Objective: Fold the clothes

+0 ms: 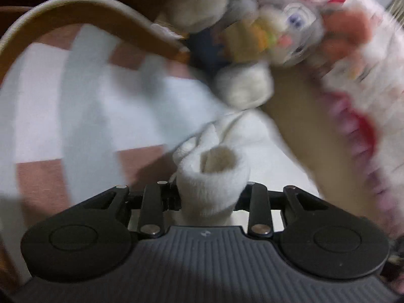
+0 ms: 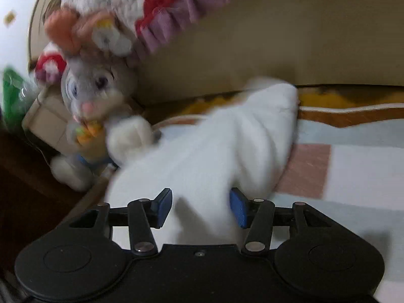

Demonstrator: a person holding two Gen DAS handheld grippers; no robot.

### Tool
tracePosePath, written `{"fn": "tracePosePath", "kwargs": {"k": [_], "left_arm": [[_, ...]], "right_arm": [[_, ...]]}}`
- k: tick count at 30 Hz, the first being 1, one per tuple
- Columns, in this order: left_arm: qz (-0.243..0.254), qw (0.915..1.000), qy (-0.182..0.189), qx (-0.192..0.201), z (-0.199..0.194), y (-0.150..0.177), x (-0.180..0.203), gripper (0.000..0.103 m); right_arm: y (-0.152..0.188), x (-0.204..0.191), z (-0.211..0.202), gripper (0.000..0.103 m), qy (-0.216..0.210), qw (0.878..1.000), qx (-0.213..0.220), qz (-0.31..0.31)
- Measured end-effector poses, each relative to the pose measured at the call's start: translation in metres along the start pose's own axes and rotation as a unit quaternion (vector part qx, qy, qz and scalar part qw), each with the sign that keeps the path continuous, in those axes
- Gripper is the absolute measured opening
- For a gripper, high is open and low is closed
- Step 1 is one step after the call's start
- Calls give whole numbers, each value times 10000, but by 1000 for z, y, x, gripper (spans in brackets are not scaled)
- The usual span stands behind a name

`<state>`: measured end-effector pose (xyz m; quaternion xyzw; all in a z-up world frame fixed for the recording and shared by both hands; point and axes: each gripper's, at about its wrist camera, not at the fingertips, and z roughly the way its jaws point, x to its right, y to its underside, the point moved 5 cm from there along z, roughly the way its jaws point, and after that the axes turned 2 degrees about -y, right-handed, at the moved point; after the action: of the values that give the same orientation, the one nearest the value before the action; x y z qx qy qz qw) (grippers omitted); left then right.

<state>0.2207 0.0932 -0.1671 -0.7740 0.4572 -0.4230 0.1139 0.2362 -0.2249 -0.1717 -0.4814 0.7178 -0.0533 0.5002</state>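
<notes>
A white fleecy garment (image 1: pixel 227 136) lies on a bed with a pink and white checked cover (image 1: pixel 38 116). My left gripper (image 1: pixel 210 197) is shut on a bunched cuff of the garment (image 1: pixel 214 176), which hides the fingertips. In the right wrist view the same white garment (image 2: pixel 214 151) hangs bunched between the blue pads (image 2: pixel 238 208) of my right gripper (image 2: pixel 202 207). The jaws stand fairly wide apart with cloth filling the gap, so the grip is unclear. Both views are motion blurred.
A grey plush rabbit (image 2: pixel 96 93) holding a carrot sits at the bed's corner, also in the left wrist view (image 1: pixel 282 35). A fluffy white, red and purple plush (image 1: pixel 366 88) leans on the beige headboard (image 2: pixel 277 38). A cardboard box (image 2: pixel 48 116) stands behind the rabbit.
</notes>
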Motion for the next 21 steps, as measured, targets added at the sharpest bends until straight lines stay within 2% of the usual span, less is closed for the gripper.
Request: {"fn": "tracePosePath", "kwargs": {"k": [6,7,9,13,16,19,21], "left_arm": [[-413,9989,-198,40,-17,-6,-7,42],[-433,9988,-228,33,-18,-5,-7,43],[-490,9985,-237,-43,-18,-4,-10,43],[-429,9987,179,-211,-22,1,-5,36],[-118,9998,-39,-128,-22,1,0,29],[163,9998,-92,-81,-20,2,6,15],[824,9964,-196,83,-27,3,20,14]], "right_arm": [[66,1,-35,70,-850,9963,39,75],[77,3,-38,73,-902,9959,39,106],[93,5,-39,74,-972,9949,36,259],[108,13,-32,80,-846,9915,120,981],[119,16,-32,80,-970,9876,344,1186],[119,4,-20,80,-961,9897,284,1020],[120,-5,-13,82,-908,9914,253,913]]}}
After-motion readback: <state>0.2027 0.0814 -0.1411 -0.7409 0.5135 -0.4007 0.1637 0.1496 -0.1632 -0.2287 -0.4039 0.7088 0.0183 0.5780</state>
